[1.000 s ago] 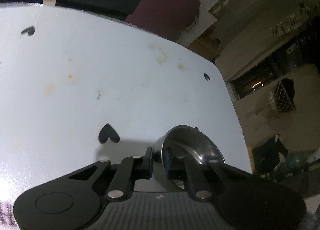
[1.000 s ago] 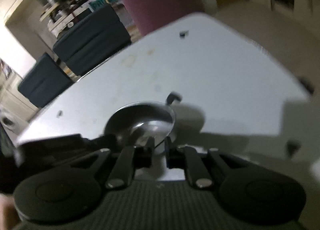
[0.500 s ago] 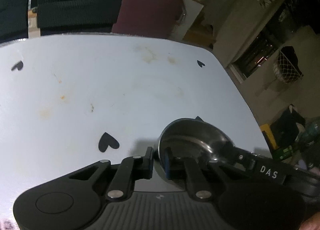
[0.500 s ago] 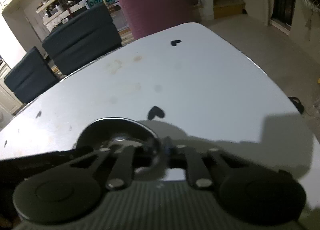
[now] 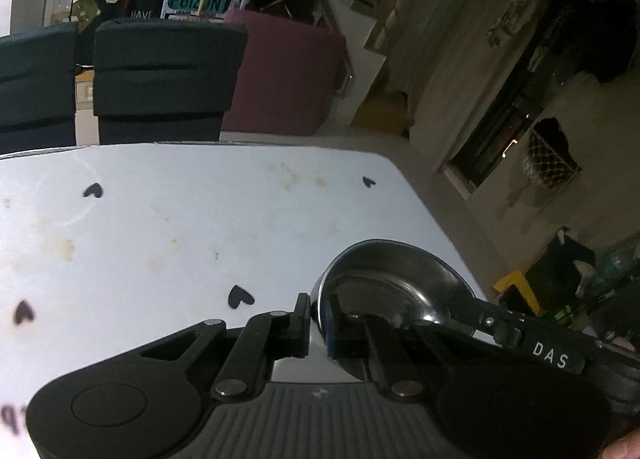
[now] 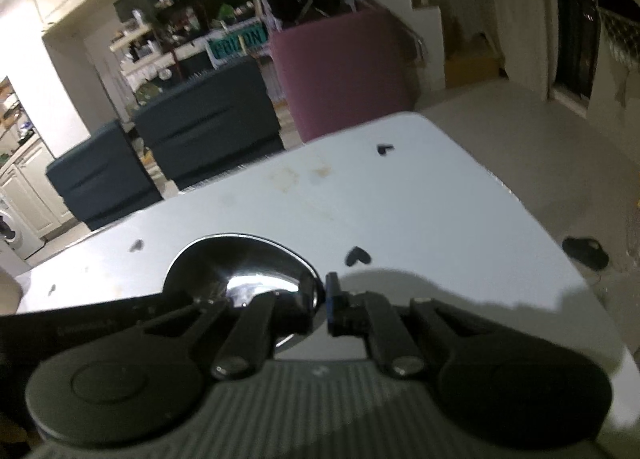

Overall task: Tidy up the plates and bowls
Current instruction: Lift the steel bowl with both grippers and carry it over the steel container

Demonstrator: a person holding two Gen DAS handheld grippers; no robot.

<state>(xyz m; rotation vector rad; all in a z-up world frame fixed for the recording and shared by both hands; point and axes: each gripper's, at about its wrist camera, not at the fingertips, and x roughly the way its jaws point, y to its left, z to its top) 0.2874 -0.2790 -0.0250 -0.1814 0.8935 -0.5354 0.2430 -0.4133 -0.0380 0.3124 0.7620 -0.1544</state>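
Both grippers clamp one steel bowl (image 5: pixel 394 283) by opposite rim edges: left gripper (image 5: pixel 318 317) fingers pinch the near-left rim, right gripper (image 6: pixel 322 305) fingers pinch the right rim. Bowl appears to hang just above the white table (image 5: pixel 160 235), near its right corner. Likely light, rigid, not fragile, but polished steel is slippery. Thin rim is the only purchase; keep both grips level so it doesn't pivot.

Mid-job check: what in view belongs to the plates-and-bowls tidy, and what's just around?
In the job:
- steel bowl, rim clamped on both sides
- left gripper, shut on the rim
- right gripper, shut on the opposite rim

Just around:
- white table with black heart marks
- dark chairs
- maroon chair
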